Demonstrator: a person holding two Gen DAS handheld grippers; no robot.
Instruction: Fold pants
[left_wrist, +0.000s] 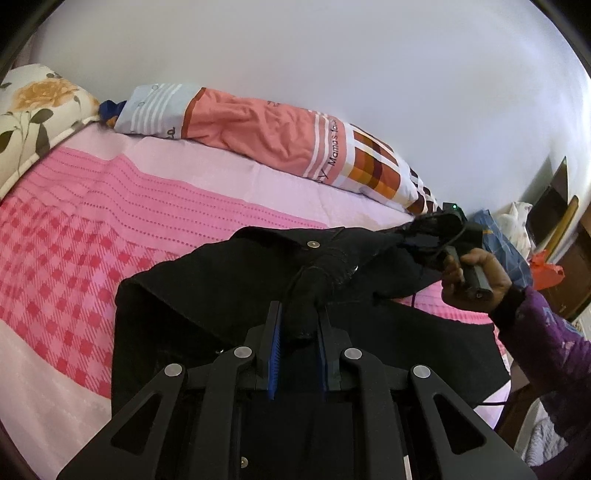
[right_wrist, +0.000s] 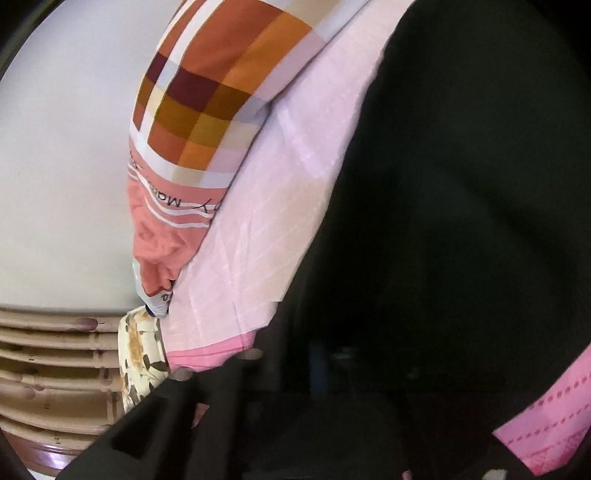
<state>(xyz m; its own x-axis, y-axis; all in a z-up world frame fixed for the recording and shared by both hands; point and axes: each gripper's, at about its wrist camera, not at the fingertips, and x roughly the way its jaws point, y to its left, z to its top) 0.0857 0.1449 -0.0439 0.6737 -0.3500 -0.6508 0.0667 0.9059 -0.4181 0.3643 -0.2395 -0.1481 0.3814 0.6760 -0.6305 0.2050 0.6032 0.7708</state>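
The black pants (left_wrist: 229, 280) are hanging half lifted over the pink checked bed cover (left_wrist: 74, 236), the waistband with its metal button (left_wrist: 314, 243) stretched between my two hands while the rest is lying slack on the bed. My left tongs (left_wrist: 299, 325) are pinching a bunched fold of the waistband, jaws narrow on the cloth. My right tongs (left_wrist: 432, 236) are reaching in at the far corner of the waistband; from the left view they are sitting against the fabric, and their own camera is showing mostly dark cloth pressed close, so I am reading them as nearly closed on it but cannot tell how much they are catching. I am judging the danger to be there: a thin bite could be slipping free as I pull taut, dropping that corner and skewing the fold. The bunch in my left tongs may also be dragging a crease in, or sweeping cloth toward the striped bolster (left_wrist: 258, 125)
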